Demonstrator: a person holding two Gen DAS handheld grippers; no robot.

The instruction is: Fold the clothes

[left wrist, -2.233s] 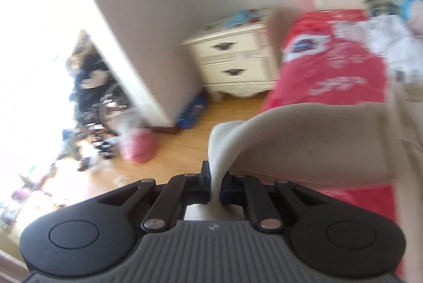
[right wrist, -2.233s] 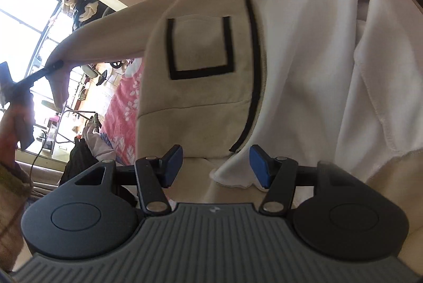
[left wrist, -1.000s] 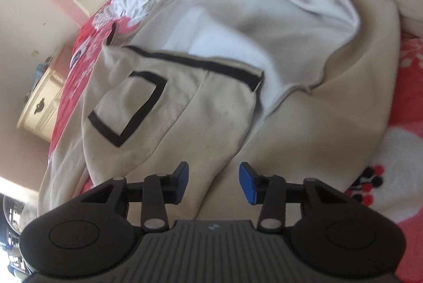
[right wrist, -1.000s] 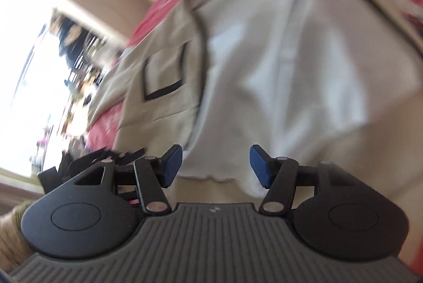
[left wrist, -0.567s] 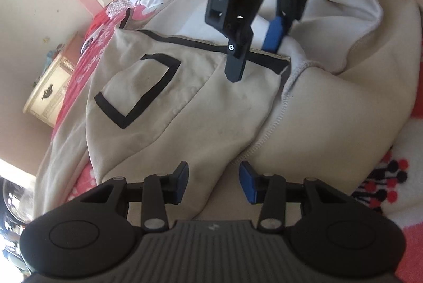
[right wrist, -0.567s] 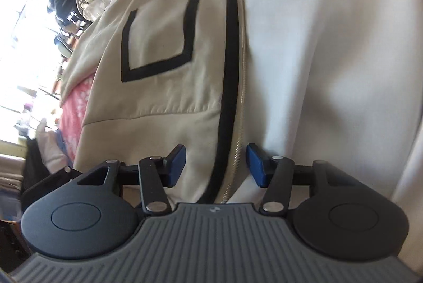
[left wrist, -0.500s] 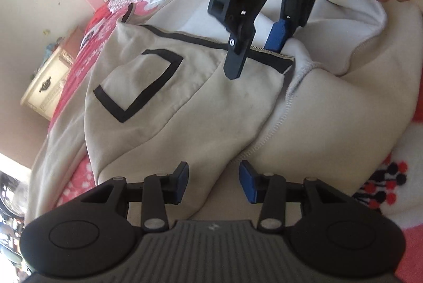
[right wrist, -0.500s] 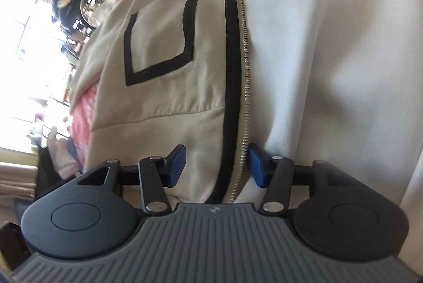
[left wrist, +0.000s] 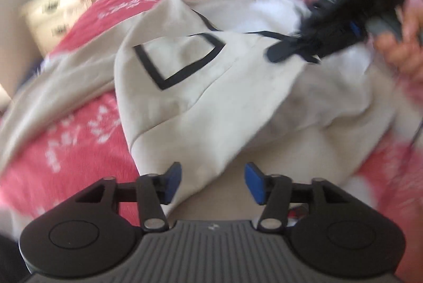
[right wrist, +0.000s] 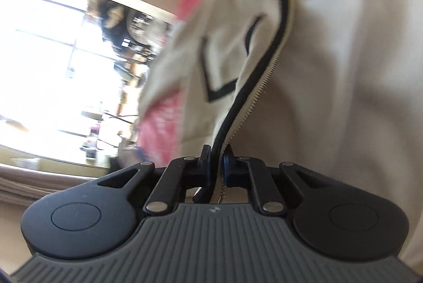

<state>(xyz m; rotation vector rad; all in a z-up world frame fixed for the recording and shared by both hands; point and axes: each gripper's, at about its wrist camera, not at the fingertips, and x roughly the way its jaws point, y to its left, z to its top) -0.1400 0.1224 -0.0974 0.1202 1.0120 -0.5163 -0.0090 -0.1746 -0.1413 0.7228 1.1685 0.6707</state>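
Right gripper (right wrist: 216, 164) clamps the beige jacket's (left wrist: 211, 103) black-trimmed zipper edge (right wrist: 264, 71); left gripper (left wrist: 212, 181), jaws just widening, hangs empty above the jacket's hem on the bed (left wrist: 66, 145).

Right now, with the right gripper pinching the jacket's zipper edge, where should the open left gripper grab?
Left gripper: take the jacket hem corner just ahead, coming from below the pocket. That edge lies free on the red bedspread. The right gripper holds the same front panel.

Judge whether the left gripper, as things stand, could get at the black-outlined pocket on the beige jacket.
Probably yes. The left gripper is open and empty above the jacket, and the pocket lies uncovered ahead of it. The right gripper grips the zipper edge further off.
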